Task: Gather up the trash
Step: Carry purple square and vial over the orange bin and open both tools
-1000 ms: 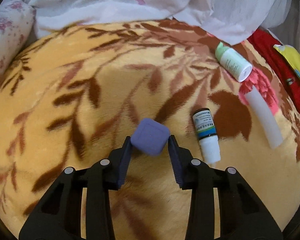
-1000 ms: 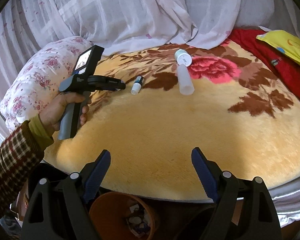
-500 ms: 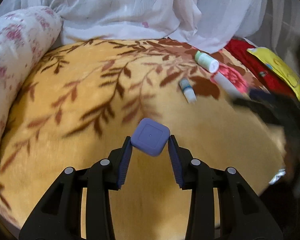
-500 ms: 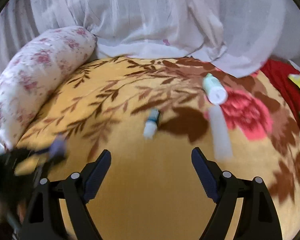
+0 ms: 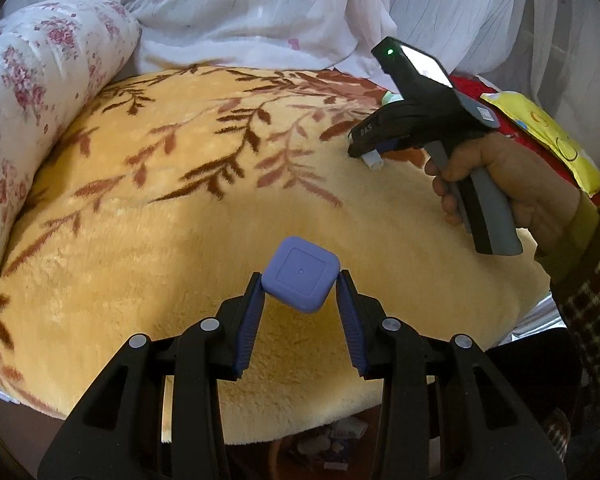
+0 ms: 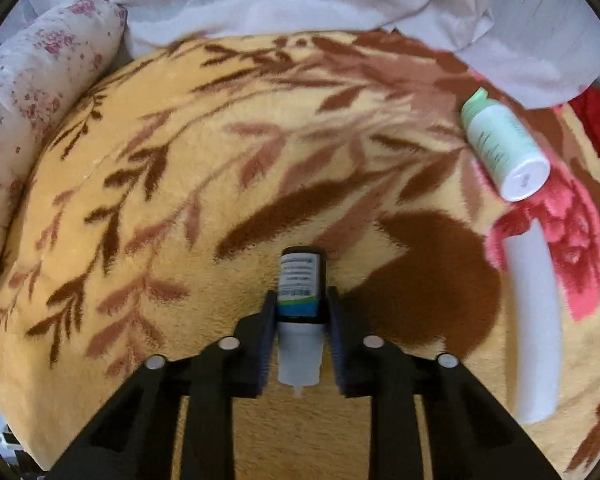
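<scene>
On my left, I am holding the purple square case (image 5: pixel 300 280) between the pads of my left claw (image 5: pixel 300 284), pinched by two opposite edges and hanging tilted above the yellow leaf-patterned blanket (image 5: pixel 160 220) near the bed's front edge; I am keeping that squeeze steady, since the rounded edges look likely to slip if I let up. Just under that edge a bin (image 5: pixel 332 444) is showing with scraps in it, and I am judging that both pieces belong there. Moving right, my right claw (image 6: pixel 299 312) has just been closing, and its pads are now pressing on the small dark dropper bottle (image 6: pixel 300 280), which is lying on the blanket with its white cap pointing back toward me. I am gripping it low on the label, close to the cap, so I am planning to lift slowly and straight up to keep the far end from swinging down. Further right, the white bottle with the green cap (image 6: pixel 500 148) and the white tube (image 6: pixel 534 320) are lying well apart from my grip, waiting for later trips.
</scene>
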`<state>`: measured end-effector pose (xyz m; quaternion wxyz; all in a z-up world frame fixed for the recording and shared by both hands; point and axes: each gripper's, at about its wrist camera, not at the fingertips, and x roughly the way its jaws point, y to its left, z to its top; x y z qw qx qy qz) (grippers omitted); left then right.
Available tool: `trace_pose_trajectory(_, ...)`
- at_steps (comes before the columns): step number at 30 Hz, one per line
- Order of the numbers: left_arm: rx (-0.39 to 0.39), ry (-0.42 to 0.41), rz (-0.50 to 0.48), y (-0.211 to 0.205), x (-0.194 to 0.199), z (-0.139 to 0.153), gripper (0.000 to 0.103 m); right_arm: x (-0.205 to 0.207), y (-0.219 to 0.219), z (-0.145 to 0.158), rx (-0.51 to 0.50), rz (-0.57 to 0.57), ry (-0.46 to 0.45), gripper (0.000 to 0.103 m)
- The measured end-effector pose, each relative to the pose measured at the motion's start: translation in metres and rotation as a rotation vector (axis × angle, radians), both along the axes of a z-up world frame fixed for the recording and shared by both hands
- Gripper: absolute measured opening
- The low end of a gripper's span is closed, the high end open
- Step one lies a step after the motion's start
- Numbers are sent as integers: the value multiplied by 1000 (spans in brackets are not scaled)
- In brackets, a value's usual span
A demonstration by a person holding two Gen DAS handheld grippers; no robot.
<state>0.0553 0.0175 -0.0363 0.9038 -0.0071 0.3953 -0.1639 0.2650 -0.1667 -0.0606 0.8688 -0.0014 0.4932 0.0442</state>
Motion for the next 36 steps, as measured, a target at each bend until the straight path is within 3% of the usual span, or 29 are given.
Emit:
trace_pose_trajectory(10, -14, 1, -43, -5, -33, 3, 37, -113, -14, 54, 88, 113, -172, 23)
trace_pose_trajectory(15, -9, 21, -81, -9, -60, 0, 37, -192, -23, 62, 132, 189, -191, 23)
trace_pose_trajectory(24, 32, 155, -196, -19, -111, -28, 37, -307, -10, 3, 194, 323, -17, 23)
trace_pose_trajectory(32, 76, 252, -238, -17, -133, -53, 37, -339, 6, -50, 207, 356, 134, 25)
trace_pose_trajectory(33, 85, 265, -246, -17, -135, -56, 38, -341, 7, -53, 204, 353, 136, 44)
trace_pose_trajectory(34, 99, 281, -254, -19, -138, -59, 46, -341, 8, -55, 189, 345, 141, 56)
trace_pose_trajectory(35, 109, 289, -254, -20, -139, -60, 53, -341, 9, -56, 156, 331, 135, 76)
trace_pose_trajectory(36, 123, 291, -244, -20, -140, -61, 69, -343, 9, -54, 132, 318, 115, 79)
